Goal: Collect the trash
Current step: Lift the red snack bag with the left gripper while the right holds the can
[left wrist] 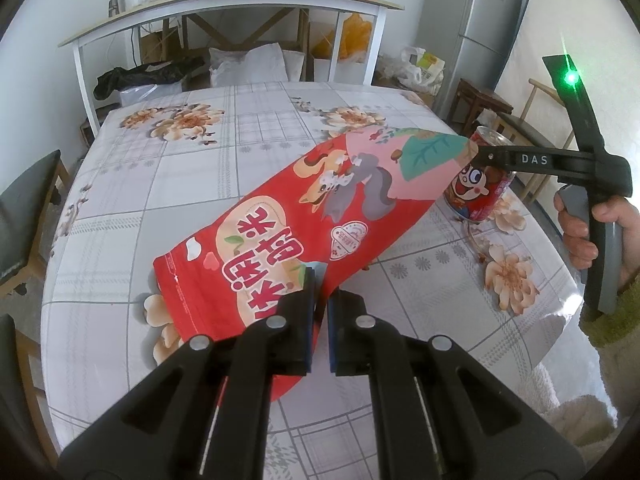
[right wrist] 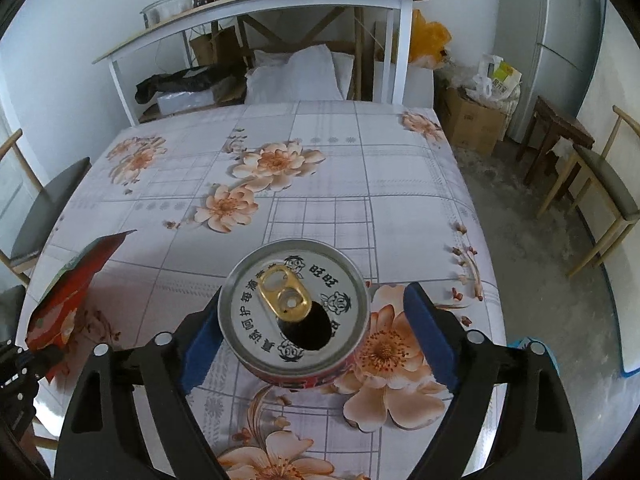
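Dining table (right wrist: 328,168) w/ glossy floral-and-grid tablecloth sits mid-room. Behind its far edge: white-framed shelf table (right wrist: 400,12) w/ wood top, crowded w/ jars, pots & a red plastic bag. Under it: white sacks, black cloth, cardboard. White walls behind. Right of dining table: bare grey concrete floor (right wrist: 532,248), cardboard box (right wrist: 472,124) w/ plastic bags on top, dark wood stool (right wrist: 560,132), silver fridge (right wrist: 560,32) in the corner, wood-framed chair (right wrist: 608,192) w/ grey seat. Left of table: another grey-seated chair (right wrist: 48,200). Soft even daylight, no hard shadows.
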Tool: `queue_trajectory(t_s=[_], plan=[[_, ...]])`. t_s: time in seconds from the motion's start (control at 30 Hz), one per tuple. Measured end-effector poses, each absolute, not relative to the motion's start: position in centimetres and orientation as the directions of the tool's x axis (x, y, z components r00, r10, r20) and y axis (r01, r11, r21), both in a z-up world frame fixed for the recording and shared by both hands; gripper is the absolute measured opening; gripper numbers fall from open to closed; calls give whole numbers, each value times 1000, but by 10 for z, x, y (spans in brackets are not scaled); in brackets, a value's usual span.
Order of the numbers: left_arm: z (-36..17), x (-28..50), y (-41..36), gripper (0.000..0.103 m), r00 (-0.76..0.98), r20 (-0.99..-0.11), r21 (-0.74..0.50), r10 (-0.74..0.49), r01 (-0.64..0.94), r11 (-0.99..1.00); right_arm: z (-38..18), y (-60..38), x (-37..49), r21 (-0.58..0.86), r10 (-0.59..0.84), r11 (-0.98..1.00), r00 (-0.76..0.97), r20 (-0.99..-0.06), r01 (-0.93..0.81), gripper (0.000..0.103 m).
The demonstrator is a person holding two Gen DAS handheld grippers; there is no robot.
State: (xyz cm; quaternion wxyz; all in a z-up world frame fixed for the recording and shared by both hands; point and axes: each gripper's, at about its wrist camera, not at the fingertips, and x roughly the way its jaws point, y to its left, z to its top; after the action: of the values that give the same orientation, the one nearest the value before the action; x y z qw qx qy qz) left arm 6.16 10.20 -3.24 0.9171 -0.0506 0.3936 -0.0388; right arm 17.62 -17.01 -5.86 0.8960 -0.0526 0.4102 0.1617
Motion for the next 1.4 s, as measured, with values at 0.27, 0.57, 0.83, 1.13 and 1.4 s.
queue_trajectory(t_s=[0.27,0.57,0.83,1.13,1.4], plan=[[-31,61,101,4,688,-718,-123,-110,31,992,-60,-166,175,31,237,943,600,-764,-333,64],[-25,57,106,4,703,-703,-117,-105,32,993,-54,-176,170,43,218,957,618,-755,-285,64],[-2,50,102,0,740,-661,-114,-124,65,991,-29,-198,156,131,272,956,624,-733,-263,64],[33,49,88,0,786,-600,-109,-152,108,988,0,-236,136,225,320,947,676,-664,-228,64],[69,58,60,0,790,-559,-149,-251,203,968,6,-295,118,360,381,914,703,-600,-188,64]])
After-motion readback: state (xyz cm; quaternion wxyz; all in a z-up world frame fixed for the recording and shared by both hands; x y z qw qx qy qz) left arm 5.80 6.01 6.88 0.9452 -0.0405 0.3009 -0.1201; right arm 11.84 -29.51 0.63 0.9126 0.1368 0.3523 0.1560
